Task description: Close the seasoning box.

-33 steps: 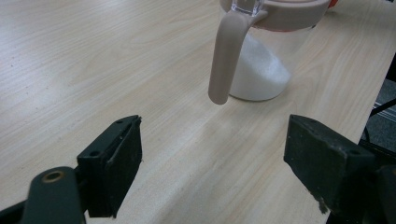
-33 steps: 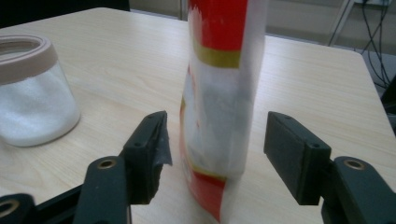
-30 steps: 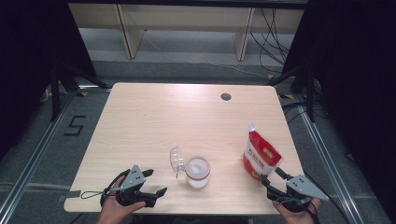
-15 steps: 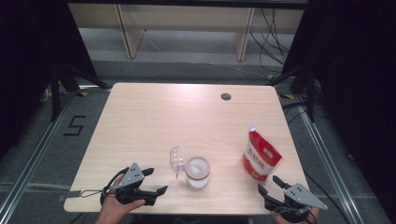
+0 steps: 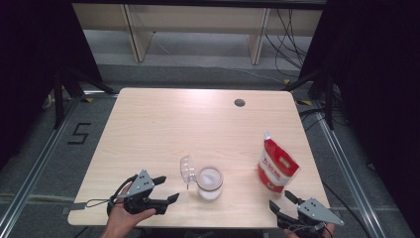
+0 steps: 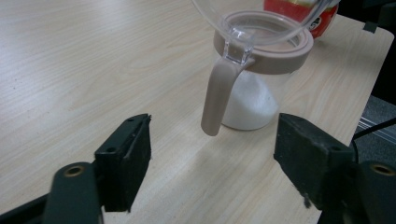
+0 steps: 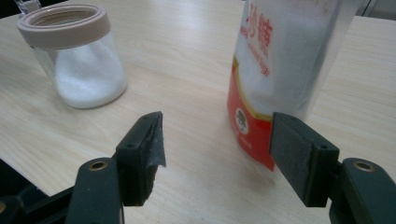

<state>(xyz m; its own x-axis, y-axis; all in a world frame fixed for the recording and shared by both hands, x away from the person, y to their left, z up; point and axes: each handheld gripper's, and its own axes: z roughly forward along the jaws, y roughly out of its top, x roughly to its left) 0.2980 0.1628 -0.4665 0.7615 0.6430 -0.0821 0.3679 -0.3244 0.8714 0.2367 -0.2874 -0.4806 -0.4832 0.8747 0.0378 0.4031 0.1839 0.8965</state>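
The jar (image 5: 210, 183) stood on the surface (image 5: 163, 129), lid flipped open, likely for filling from the pouch (image 5: 277, 164) beside it; left hand-held gripper (image 5: 167, 189) and right hand-held gripper (image 5: 281, 204) both gaped, empty.

A light wood tabletop (image 5: 163, 129) has a small dark grommet hole (image 5: 239, 102) near its far edge. On the grey floor to its left a marking reads "5" (image 5: 79, 134) — beside a metal rail (image 5: 34, 171). Beyond the far edge, black cables (image 5: 287, 34) hang near pale shelf legs (image 5: 133, 32).
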